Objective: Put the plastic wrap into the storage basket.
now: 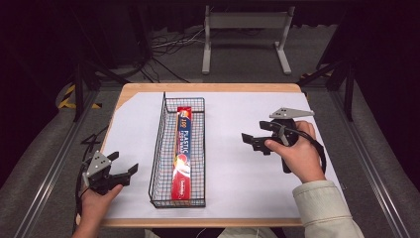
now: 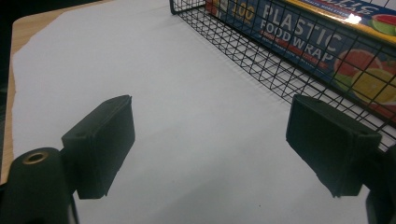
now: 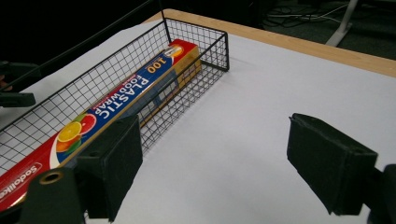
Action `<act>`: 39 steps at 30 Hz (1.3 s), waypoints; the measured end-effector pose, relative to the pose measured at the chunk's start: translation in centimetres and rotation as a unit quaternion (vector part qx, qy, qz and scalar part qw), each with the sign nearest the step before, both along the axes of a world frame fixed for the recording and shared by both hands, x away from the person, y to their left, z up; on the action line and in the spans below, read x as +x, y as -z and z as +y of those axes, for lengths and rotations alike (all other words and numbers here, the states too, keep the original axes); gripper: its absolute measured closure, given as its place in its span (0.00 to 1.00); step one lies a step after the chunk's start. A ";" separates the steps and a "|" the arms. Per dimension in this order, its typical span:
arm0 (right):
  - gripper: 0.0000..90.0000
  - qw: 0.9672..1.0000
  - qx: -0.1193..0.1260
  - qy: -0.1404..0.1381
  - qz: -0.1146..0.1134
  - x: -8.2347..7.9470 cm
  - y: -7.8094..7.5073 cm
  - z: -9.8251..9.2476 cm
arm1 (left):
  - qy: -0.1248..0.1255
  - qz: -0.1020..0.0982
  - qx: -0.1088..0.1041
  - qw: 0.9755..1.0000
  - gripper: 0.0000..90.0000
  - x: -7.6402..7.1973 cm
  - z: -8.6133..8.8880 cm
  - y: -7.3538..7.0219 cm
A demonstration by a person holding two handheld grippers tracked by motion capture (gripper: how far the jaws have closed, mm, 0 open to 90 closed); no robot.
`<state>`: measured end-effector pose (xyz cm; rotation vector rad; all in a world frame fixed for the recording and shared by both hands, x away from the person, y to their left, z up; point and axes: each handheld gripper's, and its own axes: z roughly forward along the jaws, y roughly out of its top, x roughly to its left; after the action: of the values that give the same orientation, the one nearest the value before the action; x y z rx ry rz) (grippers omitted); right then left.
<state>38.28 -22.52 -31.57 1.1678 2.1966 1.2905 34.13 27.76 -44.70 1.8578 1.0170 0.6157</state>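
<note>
Hovering with its jaws spread wide and nothing between them, the right gripper point(image 1: 258, 140) sits to the right of the wire basket point(image 1: 159, 144), apart from it and aimed toward its long side. In the right gripper view the two black pads frame bare white paper, with the basket's near wall just beyond the left pad. The left gripper point(image 1: 120, 172) is likewise released and empty, held low by the basket's near-left corner, close to its mesh but not touching; in the left gripper view its right-hand pad stands just short of the wire.

Inside the basket lies the box of plastic food wrap point(image 1: 183, 151), flat along the floor, running nearly the basket's whole length and resting against its right wall. The basket stands on the white sheet point(image 1: 237, 163) that covers the table.

I judge this to be the approach, before any grasp: both tools are open and neither touches the box. The next move probably calls for one gripper to rise over the basket's rim, come down across the box's narrow width, and close there.
</note>
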 end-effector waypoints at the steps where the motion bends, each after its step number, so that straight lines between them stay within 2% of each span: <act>1: 0.21 1.000 0.000 -0.001 -0.002 -0.1 0.2 -0.3 | 0.000 0.000 0.000 1.000 0.18 0.0 0.0 0.0; 4: 0.21 1.000 -0.010 -0.006 -0.013 -0.3 0.8 -0.9 | -0.005 0.002 0.004 1.000 0.18 0.0 0.0 0.0; 7: 0.21 1.000 -0.009 -0.007 -0.025 -0.5 1.9 -1.7 | -0.005 0.004 0.003 1.000 0.19 0.0 0.1 0.0; 12: 0.21 0.999 -0.016 -0.016 -0.026 -0.9 3.8 -2.9 | 0.003 0.003 -0.003 1.000 0.18 0.0 0.0 0.1; 13: 0.21 0.999 -0.016 -0.016 -0.026 -0.9 3.8 -2.9 | 0.003 0.003 -0.003 1.000 0.18 0.0 0.0 0.1; 15: 0.21 0.999 -0.013 -0.017 -0.031 -1.2 4.9 -3.6 | 0.006 0.000 -0.003 1.000 0.18 -0.1 0.0 0.1; 20: 0.21 0.999 -0.027 -0.026 -0.037 -1.4 6.4 -4.4 | 0.009 -0.001 -0.006 1.000 0.18 -0.2 0.1 0.2; 21: 0.20 0.998 -0.032 -0.028 -0.036 -1.6 7.2 -4.8 | 0.008 0.001 -0.008 1.000 0.18 -0.2 0.2 0.3; 22: 0.20 0.998 -0.032 -0.028 -0.036 -1.6 7.2 -4.8 | 0.004 0.000 -0.004 1.000 0.18 -0.1 0.3 0.4; 26: 0.19 0.999 -0.033 -0.018 -0.025 -1.8 8.9 -5.9 | -0.003 0.009 -0.008 1.000 0.18 0.1 0.4 0.7; 28: 0.19 0.999 -0.038 -0.011 -0.021 -1.8 9.5 -6.2 | 0.001 0.009 -0.004 1.000 0.18 0.2 0.3 0.7; 31: 0.19 0.999 -0.035 0.001 -0.018 -2.0 10.6 -6.8 | 0.003 0.009 -0.008 1.000 0.18 0.2 0.4 0.7; 35: 0.19 0.999 -0.041 0.004 -0.010 -2.2 11.7 -7.1 | 0.004 0.014 -0.012 1.000 0.18 0.3 0.5 0.9; 39: 0.19 0.999 -0.042 0.011 -0.013 -2.4 12.3 -7.3 | 0.008 0.013 -0.014 1.000 0.18 0.3 0.5 0.9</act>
<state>35.86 -29.85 -43.89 1.1328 2.1915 1.1858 34.39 28.27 -45.63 1.8518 1.0208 0.5656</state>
